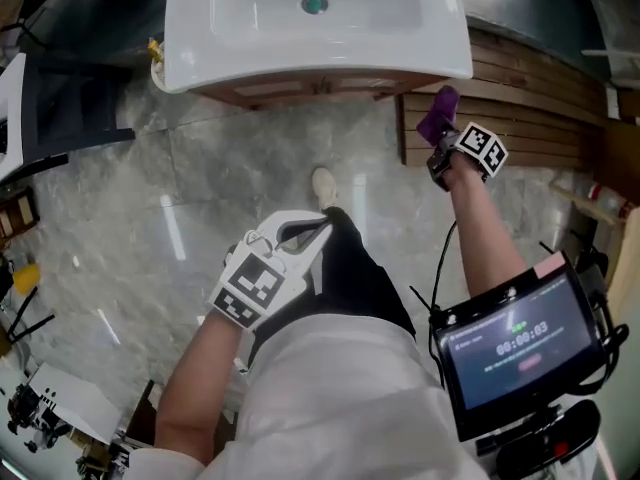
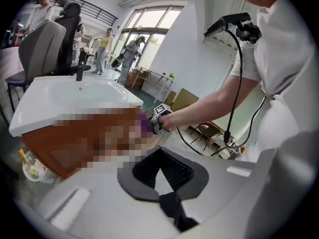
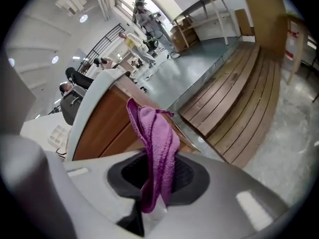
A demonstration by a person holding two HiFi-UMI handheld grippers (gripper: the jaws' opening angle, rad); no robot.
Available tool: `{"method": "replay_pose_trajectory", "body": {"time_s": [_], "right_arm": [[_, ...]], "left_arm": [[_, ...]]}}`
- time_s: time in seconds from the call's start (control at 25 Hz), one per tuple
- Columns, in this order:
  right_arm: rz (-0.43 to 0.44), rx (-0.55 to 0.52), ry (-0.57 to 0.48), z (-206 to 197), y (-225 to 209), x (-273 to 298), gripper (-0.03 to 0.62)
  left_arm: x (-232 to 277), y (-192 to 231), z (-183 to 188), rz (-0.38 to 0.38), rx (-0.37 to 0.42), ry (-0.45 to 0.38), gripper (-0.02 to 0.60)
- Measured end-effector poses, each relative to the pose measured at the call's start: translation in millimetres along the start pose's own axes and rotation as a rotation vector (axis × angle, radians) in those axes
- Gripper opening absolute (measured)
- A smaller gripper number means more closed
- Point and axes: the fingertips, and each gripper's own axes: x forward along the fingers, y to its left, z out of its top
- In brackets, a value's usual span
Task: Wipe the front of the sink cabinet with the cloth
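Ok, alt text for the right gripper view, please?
The right tool is shut on a purple cloth, held upright near the wooden front of the sink cabinet. Wooden slats lie on the floor to the right.

The sink [image 1: 300, 28] sits on the cabinet [image 1: 300, 90], with a slatted wooden platform [image 1: 530, 118] on the floor [image 1: 130, 218] just to its right. The right claw [image 1: 441, 133], the cloth [image 1: 438, 108] between its jaws, is at the cabinet's right front corner, before the platform. The left claw [image 1: 318, 226] is well back from the cabinet, above the person's leg [image 1: 360, 278].
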Motion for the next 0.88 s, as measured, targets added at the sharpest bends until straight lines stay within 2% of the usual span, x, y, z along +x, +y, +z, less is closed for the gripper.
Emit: {"method": "replay_pose_trajectory", "body": {"time_s": [0.24, 0.48, 0.88], "right_arm": [[-0.018, -0.045, 0.017, 9.4, 18.1, 40.3, 0.081], [0.024, -0.202, 0.06, -5.7, 55.9, 61.0, 0.081], [0.061, -0.37, 0.131, -38.0, 104.3, 79.4, 0.081]], "left_arm": [[4.4, 16.8, -0.6, 0.015, -0.025, -0.019, 0.006], [-3.3, 23.5, -1.6, 0.04, -0.045, -0.059, 0.006], [-25.0, 23.8, -6.2, 0.092, -0.064, -0.09, 0.006]]}}
